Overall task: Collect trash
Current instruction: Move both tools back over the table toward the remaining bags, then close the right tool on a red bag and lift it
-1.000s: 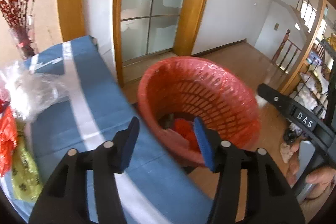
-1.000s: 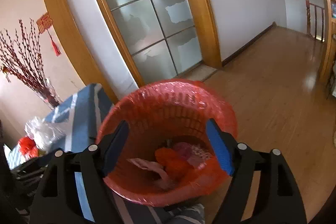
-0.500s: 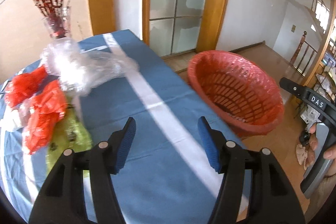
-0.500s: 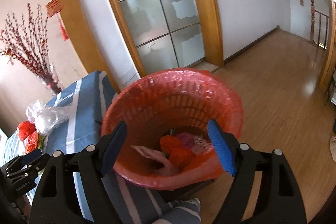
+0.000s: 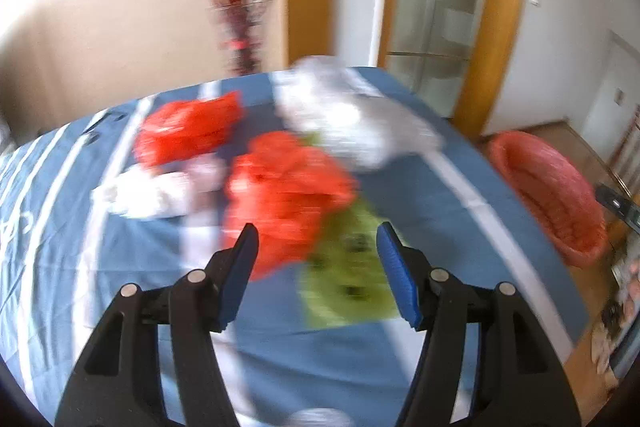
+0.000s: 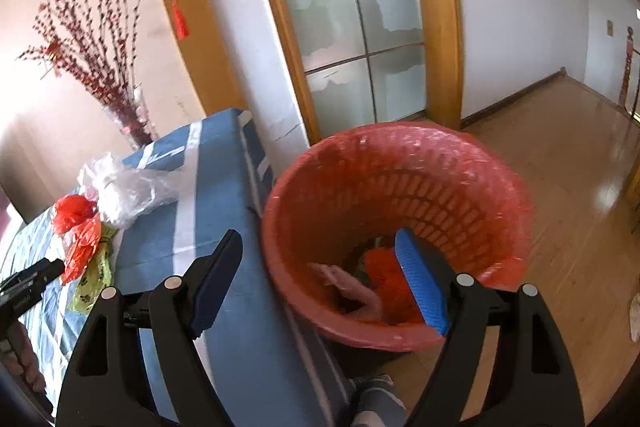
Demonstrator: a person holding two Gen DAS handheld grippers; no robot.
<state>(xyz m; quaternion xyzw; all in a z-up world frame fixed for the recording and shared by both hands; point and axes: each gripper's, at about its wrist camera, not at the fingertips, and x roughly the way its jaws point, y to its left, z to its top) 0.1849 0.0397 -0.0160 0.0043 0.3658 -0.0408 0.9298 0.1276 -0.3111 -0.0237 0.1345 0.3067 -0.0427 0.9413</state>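
My left gripper (image 5: 318,269) is open and empty above the blue table (image 5: 400,359), just short of a crumpled red bag (image 5: 280,195) that lies on a green wrapper (image 5: 352,279). Behind them lie a second red bag (image 5: 188,133), white scraps (image 5: 148,189) and a clear plastic bag (image 5: 352,115). My right gripper (image 6: 320,279) is open and empty over the near rim of the red trash basket (image 6: 400,195), which holds red and pink scraps (image 6: 384,279). The same pile shows in the right wrist view: red bags (image 6: 78,227), clear bag (image 6: 124,187), green wrapper (image 6: 94,281).
The red basket (image 5: 552,195) stands off the table's right edge on a wooden floor (image 6: 580,227). A vase of red branches (image 6: 128,115) stands at the table's far end by the wall. A glass door (image 6: 360,39) is behind the basket. The left gripper's body (image 6: 28,283) shows at lower left.
My left gripper has swung left from the basket to the trash pile on the table. My right gripper has shifted slightly left and stays over the basket.
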